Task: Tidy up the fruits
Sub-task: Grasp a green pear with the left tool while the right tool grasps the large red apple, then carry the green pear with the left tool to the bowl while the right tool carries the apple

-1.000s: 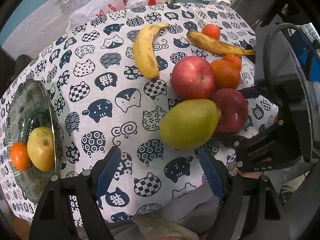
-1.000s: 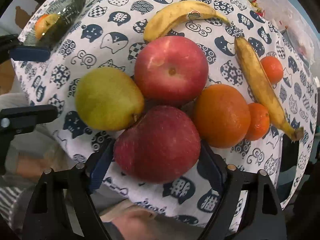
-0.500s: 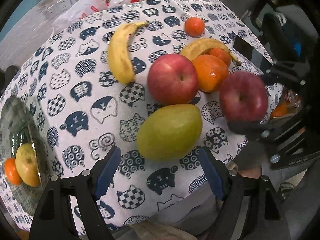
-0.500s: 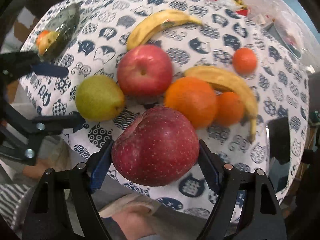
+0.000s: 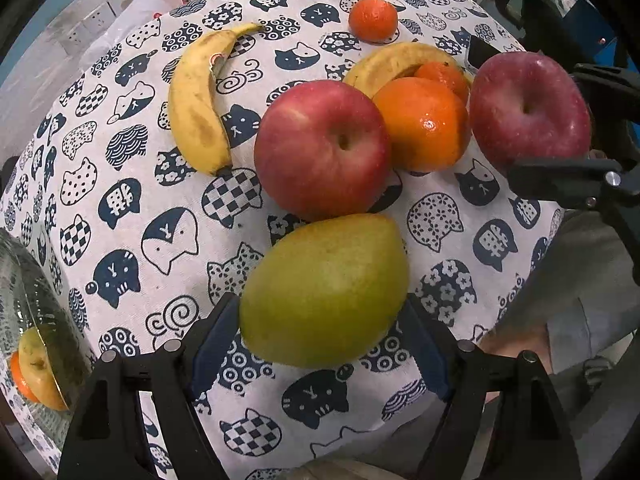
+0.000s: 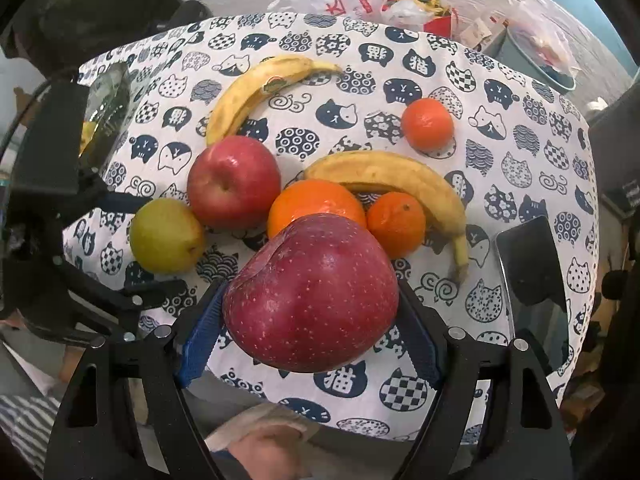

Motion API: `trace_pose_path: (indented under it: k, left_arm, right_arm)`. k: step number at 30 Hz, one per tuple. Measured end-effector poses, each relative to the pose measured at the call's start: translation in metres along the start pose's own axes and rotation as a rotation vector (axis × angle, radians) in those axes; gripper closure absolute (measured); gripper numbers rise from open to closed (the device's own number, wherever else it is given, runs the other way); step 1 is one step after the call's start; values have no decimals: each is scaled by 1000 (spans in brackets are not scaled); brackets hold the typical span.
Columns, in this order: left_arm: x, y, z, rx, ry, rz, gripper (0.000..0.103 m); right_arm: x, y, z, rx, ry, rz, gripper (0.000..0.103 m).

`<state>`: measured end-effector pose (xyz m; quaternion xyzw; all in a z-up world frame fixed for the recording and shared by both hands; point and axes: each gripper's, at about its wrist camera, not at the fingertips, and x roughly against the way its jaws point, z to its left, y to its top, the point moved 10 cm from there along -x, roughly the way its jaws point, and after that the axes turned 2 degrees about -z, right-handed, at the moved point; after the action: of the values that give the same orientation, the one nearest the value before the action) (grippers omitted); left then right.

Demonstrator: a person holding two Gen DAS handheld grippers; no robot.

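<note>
Dark red apple now lifted, clamped in right gripper; left gripper apart, perhaps touching half-hidden pear.

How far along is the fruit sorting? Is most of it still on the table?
Early days. Done: a yellow-green fruit and a small orange sit in the glass bowl. In hand: the right hand-held gripper holds the dark red apple clear of the cloth; the left hand-held gripper brackets the pear. Left: another apple, two bananas, three oranges.
</note>
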<state>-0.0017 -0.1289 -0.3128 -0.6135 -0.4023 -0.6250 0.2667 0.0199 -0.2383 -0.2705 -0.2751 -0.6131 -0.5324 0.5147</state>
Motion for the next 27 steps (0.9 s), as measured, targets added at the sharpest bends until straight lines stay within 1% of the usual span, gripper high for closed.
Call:
trace_pose_path:
  k: [4,8,14,21,27]
  left_arm:
    - [-3,7,-2,-8,11,-14,24]
    - [-5,13,-6,-21,12,-25,25]
    - [-1,7,-7,-32,34,-43,25]
    - [10,0,9,13,47,-65,25]
    - [35,-1,19,57,59,-111,25]
  right_arm:
    - [-1,3,-1,-3,8,-6,23]
    - [-2,3,-2,-5,11,-7,23]
    - [-4,6,-2,-4,11,-12,23]
    - [-1,12,3,4,14,-32,23]
    - [6,23,9,10,21,-67,23]
